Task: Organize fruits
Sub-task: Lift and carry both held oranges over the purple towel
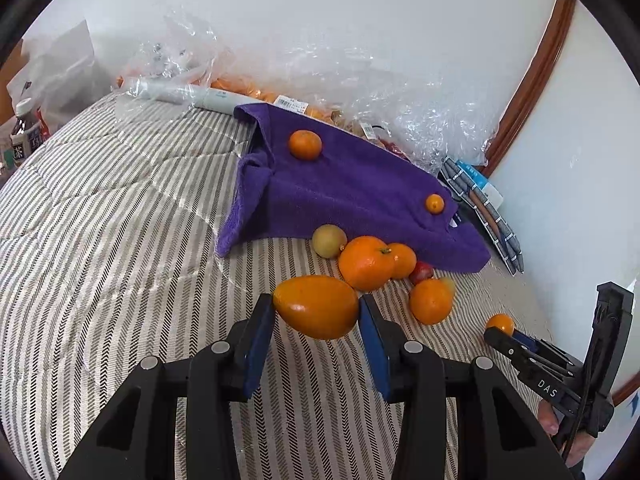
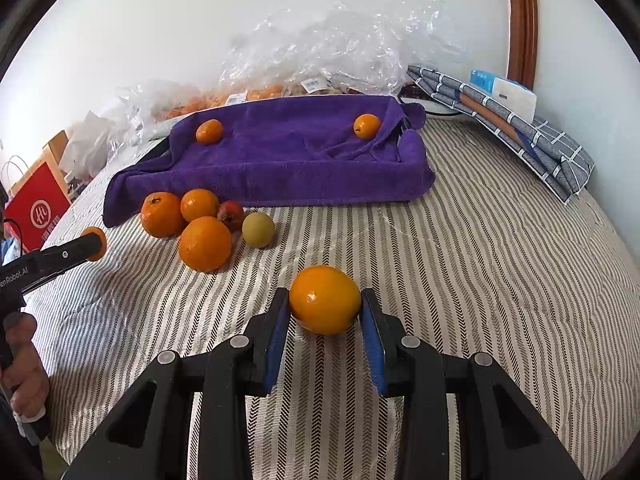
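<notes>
At the lower centre of the frame, the right gripper (image 2: pixel 325 312) is clamping an orange (image 2: pixel 325 299) over the striped bedcover (image 2: pixel 480 280). Left of centre, a cluster of fruits (image 2: pixel 200 224) is lying beside a purple towel (image 2: pixel 288 160), which is carrying two small oranges (image 2: pixel 209 131). At the left edge, the left gripper (image 2: pixel 94 244) is gripping another small orange fruit (image 2: pixel 98 245).

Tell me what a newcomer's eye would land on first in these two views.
Probably the orange fruit gripped in each tongs: the left tongs hold an elongated orange fruit, the right tongs a round orange, both above the striped cover. Behind them lies a purple towel carrying two small oranges, with a fruit cluster at its front edge.
</notes>
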`<state>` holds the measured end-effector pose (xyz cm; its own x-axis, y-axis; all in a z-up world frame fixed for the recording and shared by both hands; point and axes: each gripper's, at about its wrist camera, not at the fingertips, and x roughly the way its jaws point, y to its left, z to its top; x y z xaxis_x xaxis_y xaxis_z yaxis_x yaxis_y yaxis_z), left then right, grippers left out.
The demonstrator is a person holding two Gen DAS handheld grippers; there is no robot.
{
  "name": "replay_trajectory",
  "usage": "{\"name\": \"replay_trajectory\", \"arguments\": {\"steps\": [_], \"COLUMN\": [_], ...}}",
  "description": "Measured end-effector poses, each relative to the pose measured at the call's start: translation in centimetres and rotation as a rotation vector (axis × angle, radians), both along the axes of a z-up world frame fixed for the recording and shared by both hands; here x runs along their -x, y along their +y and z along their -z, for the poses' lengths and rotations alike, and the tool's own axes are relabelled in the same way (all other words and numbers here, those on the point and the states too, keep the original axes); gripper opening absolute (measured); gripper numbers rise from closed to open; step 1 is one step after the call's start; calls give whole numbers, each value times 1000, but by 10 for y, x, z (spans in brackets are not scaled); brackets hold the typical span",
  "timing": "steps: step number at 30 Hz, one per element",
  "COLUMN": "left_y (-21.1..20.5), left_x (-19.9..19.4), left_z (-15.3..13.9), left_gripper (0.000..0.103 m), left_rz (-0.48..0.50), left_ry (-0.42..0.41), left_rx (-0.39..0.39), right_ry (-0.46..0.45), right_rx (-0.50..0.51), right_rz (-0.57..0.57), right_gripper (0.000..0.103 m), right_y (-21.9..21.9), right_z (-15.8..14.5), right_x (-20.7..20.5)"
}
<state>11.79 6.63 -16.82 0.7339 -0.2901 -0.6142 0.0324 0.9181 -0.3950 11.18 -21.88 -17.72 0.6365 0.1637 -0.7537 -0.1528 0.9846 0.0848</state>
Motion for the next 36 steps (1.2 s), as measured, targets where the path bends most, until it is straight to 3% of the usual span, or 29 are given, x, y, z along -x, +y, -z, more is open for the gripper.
{"name": "replay_trajectory", "arguments": {"steps": [4, 10, 14, 18, 28, 36], "left_y": [-3, 5, 8, 14, 2, -6], "left_x": [-8, -24, -50, -82, -141, -155], "left_z": [-13, -59, -79, -88, -67, -37], "left_gripper": [41, 41, 41, 41, 41, 41], "left_rz": [9, -22, -61, -97, -153, -136], "left_ry": [-4, -88, -117, -128, -100, -35], "left_rx": [-37, -48, -77, -50, -73, -113], "right_ry": [-4, -49, -74, -92, -135, -104], "right_rx": [-17, -35, -51, -78, -46, -49], "right_rz": [-12, -16, 20, 44, 42, 48], "right_gripper": [35, 35, 35, 35, 35, 35], "right_y": [4, 8, 6, 1, 0, -3], "right_z": [-6, -33, -46, -54, -62, -34], "right_x": [-1, -18, -40, -66, -135, -160]}}
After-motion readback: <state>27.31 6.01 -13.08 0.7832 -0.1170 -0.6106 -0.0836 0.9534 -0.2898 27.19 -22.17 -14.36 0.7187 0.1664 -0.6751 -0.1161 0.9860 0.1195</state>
